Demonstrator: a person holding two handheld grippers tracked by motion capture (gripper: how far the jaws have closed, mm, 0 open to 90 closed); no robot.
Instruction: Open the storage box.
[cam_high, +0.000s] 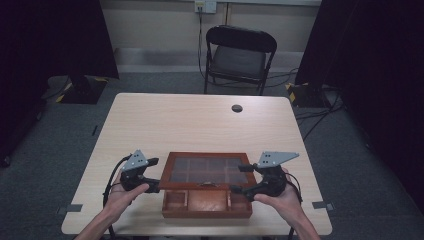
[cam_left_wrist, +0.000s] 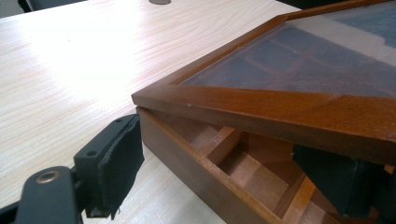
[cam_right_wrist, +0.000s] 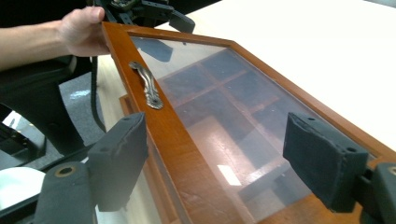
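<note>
Left tool straddles the left front corner of the wooden compartment box, jaws apart, not clamped. Glass lid sits part-raised over it at the surface's near edge; wide bare surface behind. Right tool gapes wide around the lid's right corner.
</note>
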